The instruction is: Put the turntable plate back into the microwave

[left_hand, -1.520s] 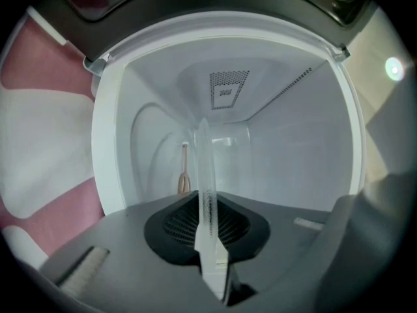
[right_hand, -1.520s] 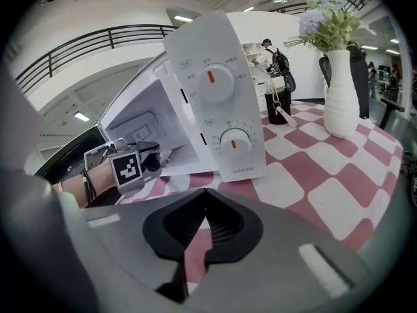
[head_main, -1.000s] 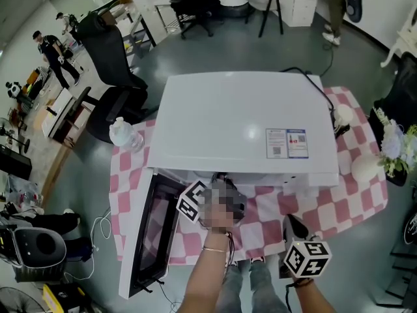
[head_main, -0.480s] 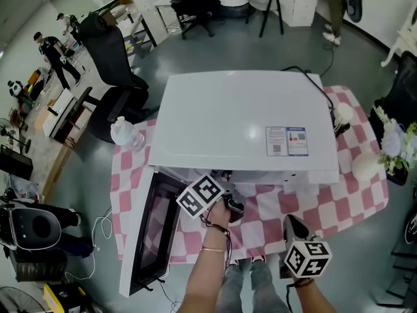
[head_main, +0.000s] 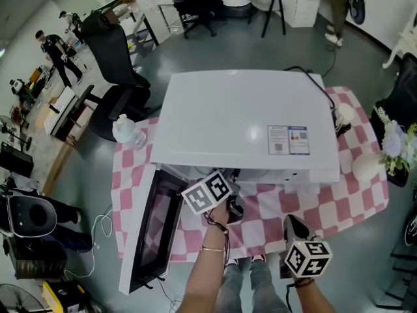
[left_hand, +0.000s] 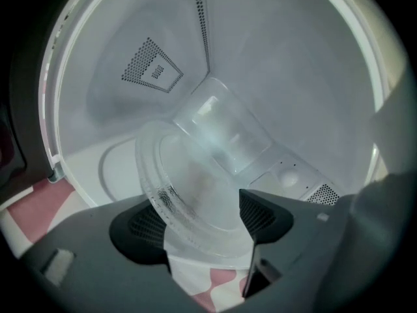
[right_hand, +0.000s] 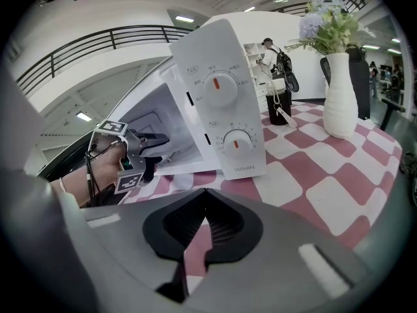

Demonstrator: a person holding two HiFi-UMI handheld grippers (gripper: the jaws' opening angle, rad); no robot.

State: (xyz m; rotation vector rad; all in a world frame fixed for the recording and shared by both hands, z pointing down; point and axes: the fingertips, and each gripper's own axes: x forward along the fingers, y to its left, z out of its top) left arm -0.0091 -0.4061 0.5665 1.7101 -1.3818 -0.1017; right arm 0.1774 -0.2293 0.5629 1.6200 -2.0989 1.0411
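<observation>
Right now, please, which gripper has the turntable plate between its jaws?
The left gripper, at the microwave's mouth, its jaws opening around the turntable plate; the right gripper is shut, empty.

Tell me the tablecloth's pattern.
The tablecloth is pink-and-white checked, clearest in the right gripper view.

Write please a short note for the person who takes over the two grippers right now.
Left gripper: at the microwave mouth, jaws opening, the glass plate between them, tilted.
Right gripper: shut, empty, aimed at the checked cloth.
Done: door open, plate brought to the opening.
Left to do: lay the plate flat inside, check that it sits, draw back, probably close the door.
</observation>
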